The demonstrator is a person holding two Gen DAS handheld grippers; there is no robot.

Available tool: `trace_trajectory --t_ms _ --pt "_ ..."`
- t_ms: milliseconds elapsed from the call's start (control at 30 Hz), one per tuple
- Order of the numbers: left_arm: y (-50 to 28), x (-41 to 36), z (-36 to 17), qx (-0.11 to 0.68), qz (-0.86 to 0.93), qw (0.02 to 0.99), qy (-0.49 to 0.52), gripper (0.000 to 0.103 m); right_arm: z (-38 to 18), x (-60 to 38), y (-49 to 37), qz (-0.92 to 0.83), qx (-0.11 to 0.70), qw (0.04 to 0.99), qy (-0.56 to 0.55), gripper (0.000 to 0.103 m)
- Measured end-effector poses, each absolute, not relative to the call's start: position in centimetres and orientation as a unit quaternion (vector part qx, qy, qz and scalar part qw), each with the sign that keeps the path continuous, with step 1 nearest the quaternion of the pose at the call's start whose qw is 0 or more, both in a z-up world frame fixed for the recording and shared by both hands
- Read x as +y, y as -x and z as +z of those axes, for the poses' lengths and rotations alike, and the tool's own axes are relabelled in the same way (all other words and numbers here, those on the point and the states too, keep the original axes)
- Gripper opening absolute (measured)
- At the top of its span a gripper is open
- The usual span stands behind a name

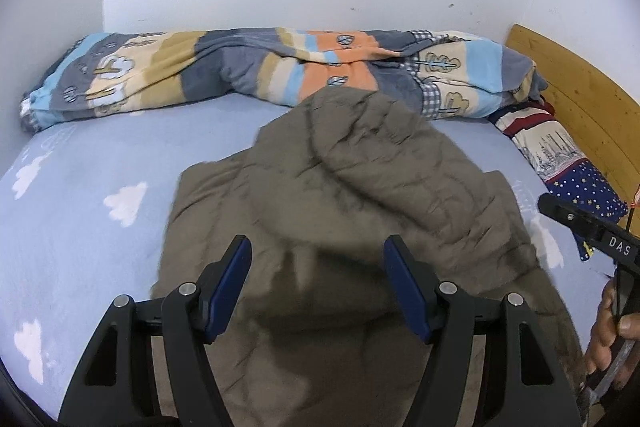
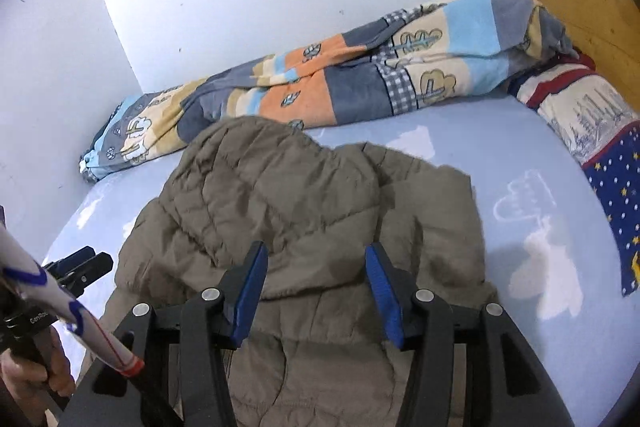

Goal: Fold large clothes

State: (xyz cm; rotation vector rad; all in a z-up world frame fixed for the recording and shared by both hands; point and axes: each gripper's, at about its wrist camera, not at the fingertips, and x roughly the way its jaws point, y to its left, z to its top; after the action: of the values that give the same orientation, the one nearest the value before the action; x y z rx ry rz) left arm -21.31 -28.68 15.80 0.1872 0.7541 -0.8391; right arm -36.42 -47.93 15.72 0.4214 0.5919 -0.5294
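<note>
Jacket (image 1: 344,187) mid-bed — both claws wide, sheet (image 1: 80,227) bare around.

I read "DAS" in white on the right gripper (image 1: 616,247). On the left gripper's handle (image 2: 24,323), partly hidden lettering began "Cen".

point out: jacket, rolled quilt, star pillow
jacket (image 1: 352,187): left wrist view, quilted middle.
rolled quilt (image 2: 312,95): right wrist view, orange patch.
star pillow (image 2: 616,179): right wrist view, blue starred part.

quilted matt cloth jacket (image 1: 340,187) — glossy wood headboard (image 1: 576,99)
</note>
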Motion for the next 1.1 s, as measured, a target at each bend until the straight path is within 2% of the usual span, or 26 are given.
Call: trace_trajectory --t_ms 133,233,400,467,633,700,933,1100 --pt "20.5 -33.1 16.2 0.349 -0.412 0.836 -0.092 0.068 16.6 -49.2 34.6 -0.255 0.282 0.902 -0.206 0.056" --pt "19.5 -36.0 14.2 0.364 -0.406 0.831 -0.112 0.068 16.3 -50.4 31.9 -0.255 0.294 0.900 -0.197 0.056" --pt "18.6 -36.4 8.7 0.394 -0.375 0.824 -0.157 0.068 11.7 -52.2 28.0 -0.247 0.363 0.879 -0.187 0.056" --pt "19.0 -36.4 7.1 0.383 -0.377 0.826 -0.172 0.068 9.5 -52.2 27.6 -0.241 0.386 0.873 -0.175 0.055" --pt "18.7 -36.7 6.6 0.393 -0.370 0.824 -0.174 0.068 5.8 -51.8 26.6 -0.243 0.422 0.860 -0.152 0.056" --pt "19.2 -35.9 7.6 0.381 -0.377 0.827 -0.171 0.067 6.4 -52.2 26.5 -0.241 0.428 0.856 -0.163 0.055" --pt "20.9 -32.6 10.5 0.333 -0.392 0.845 -0.145 0.067 11.2 -50.0 30.3 -0.229 0.372 0.882 -0.175 0.055" --pt "19.2 -33.6 7.7 0.392 -0.373 0.825 -0.163 0.068 9.3 -49.3 30.4 -0.231 0.392 0.872 -0.179 0.055"
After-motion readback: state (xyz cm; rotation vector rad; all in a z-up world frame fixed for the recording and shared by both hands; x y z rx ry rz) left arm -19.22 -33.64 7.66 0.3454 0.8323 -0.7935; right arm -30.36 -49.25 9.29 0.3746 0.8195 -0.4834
